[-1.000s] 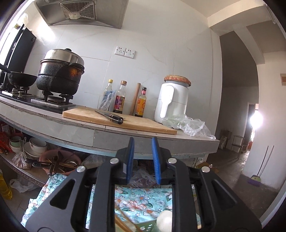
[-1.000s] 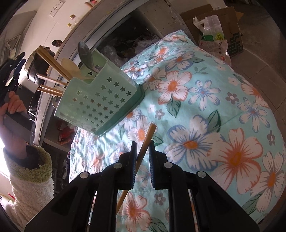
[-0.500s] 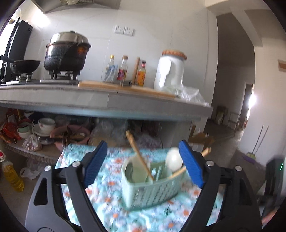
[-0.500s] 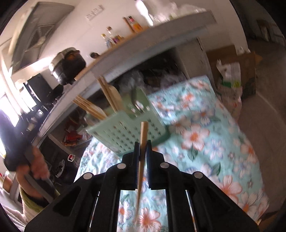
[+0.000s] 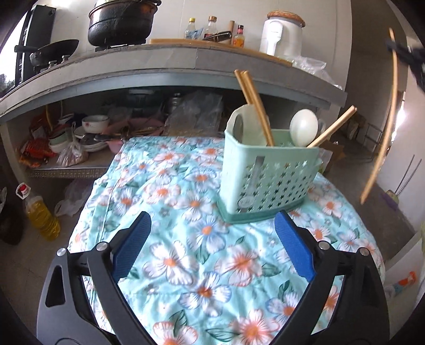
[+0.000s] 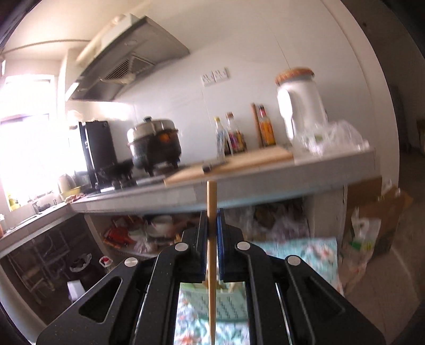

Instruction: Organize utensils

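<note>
A mint-green perforated utensil basket (image 5: 268, 175) stands upright on the floral tablecloth (image 5: 202, 238). It holds wooden chopsticks (image 5: 255, 106), a white spoon (image 5: 304, 127) and a metal spoon. My left gripper (image 5: 212, 244) is open and empty, in front of the basket. My right gripper (image 6: 212, 225) is shut on a single wooden chopstick (image 6: 212, 252), held upright in the air above the basket (image 6: 225, 305). That chopstick also shows at the right edge of the left wrist view (image 5: 385, 132).
A grey counter (image 5: 186, 61) behind the table carries a black pot (image 5: 122, 21), a cutting board, bottles (image 5: 209, 29) and a white appliance (image 5: 281, 34). The shelf below holds bowls (image 5: 93, 124) and bags. An oil bottle (image 5: 42, 217) stands on the floor at left.
My left gripper opened and dropped back, facing the basket from the front. My right gripper lifted the chopstick off the cloth and tilted it upright above the basket.
</note>
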Action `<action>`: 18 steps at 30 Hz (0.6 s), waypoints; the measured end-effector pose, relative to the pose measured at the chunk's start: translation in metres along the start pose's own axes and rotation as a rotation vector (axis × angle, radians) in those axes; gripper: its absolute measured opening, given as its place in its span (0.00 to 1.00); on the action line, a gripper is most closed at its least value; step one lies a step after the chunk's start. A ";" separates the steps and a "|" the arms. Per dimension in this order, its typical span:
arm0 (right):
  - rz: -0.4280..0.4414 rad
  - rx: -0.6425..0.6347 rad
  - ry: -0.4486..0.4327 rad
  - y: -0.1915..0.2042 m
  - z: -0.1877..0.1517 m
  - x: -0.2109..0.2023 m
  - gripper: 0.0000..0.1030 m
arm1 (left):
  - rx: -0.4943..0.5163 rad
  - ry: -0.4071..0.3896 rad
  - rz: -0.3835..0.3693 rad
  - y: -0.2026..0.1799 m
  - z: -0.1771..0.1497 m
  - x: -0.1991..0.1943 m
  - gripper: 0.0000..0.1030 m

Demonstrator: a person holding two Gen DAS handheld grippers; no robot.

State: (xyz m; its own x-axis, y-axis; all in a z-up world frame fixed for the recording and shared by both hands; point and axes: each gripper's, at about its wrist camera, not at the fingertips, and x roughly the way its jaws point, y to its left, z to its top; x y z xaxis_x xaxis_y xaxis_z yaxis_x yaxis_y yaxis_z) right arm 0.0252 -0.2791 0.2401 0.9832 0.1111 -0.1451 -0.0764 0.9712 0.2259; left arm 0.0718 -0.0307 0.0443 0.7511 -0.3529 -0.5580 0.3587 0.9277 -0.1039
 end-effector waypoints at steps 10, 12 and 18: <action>-0.027 -0.077 -0.067 0.027 0.015 0.071 0.06 | 0.008 0.003 0.047 0.002 -0.011 -0.006 0.91; -0.061 -0.112 -0.077 0.031 0.010 0.087 0.06 | 0.006 0.006 0.047 0.002 -0.012 -0.005 0.92; -0.124 -0.189 -0.021 0.032 -0.019 0.127 0.07 | 0.002 0.016 0.047 0.001 -0.015 -0.003 0.92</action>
State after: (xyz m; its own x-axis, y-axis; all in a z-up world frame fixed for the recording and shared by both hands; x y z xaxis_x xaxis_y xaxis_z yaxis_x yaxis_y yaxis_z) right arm 0.1447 -0.2295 0.2106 0.9901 -0.0138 -0.1398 0.0171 0.9996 0.0228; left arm 0.0621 -0.0269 0.0337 0.7582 -0.3065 -0.5755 0.3241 0.9430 -0.0753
